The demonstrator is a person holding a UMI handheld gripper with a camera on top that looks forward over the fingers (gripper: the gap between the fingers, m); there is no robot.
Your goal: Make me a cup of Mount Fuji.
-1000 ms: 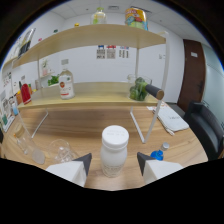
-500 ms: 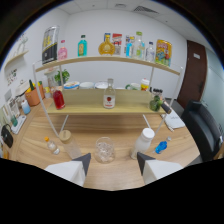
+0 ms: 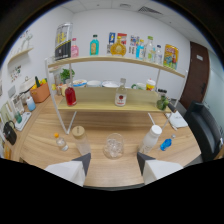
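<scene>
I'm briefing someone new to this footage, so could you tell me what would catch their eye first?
Most likely the two-tier shelf at the back of the wooden table, its top tier lined with colourful bottles and a red bottle on the lower tier. Nearer, just ahead of the open jaws of the gripper, stands a clear glass, with a white-capped bottle to one side and a cork-lidded jar to the other.

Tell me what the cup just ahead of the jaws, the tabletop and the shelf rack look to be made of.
The clear cup looks like glass or clear plastic: see-through with bright glints; which one is unclear. The light brown tabletop looks like wood or wood laminate, with visible plank lines and a matte finish. The two-tier shelf rack has pale wood-look boards on thin white legs, probably painted metal.
</scene>
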